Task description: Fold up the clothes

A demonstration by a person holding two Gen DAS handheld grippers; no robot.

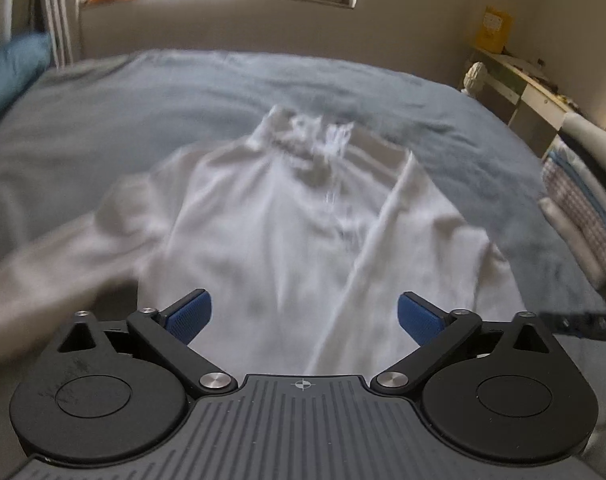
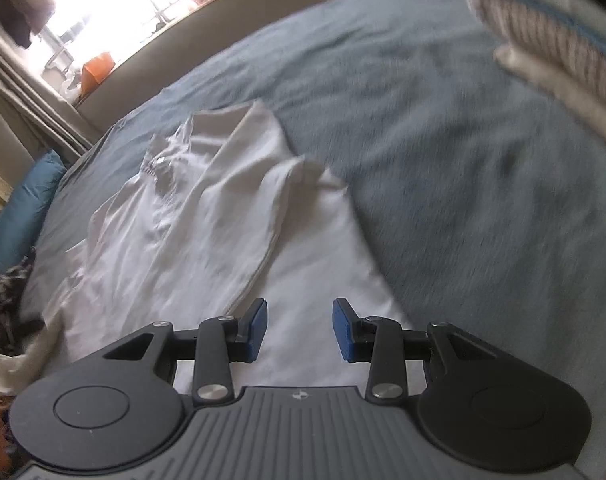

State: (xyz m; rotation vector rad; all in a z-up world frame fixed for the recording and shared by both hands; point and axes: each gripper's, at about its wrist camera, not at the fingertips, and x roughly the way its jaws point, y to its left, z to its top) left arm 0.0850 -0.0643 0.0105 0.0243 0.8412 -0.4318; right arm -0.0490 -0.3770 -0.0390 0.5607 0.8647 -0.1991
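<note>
Through the left wrist camera I see my left gripper [image 1: 303, 316] released, its blue pads [image 1: 191, 314] spread wide with nothing between them, hanging over the near hem of a white shirt [image 1: 271, 216]. The shirt lies flat in the middle of the grey-blue bed cover [image 1: 183, 96], collar toward the far edge, its right side folded inward along a long crease; the picture is blurred. A stack of folded clothes [image 1: 579, 200] sits at the right edge.

Through the right wrist camera my right gripper [image 2: 300, 328] is partly open and grasps nothing; its pads [image 2: 259, 330] hover just above the shirt [image 2: 175, 232] near its lower right corner. A teal pillow [image 2: 23, 208] lies at the bed's left edge.
</note>
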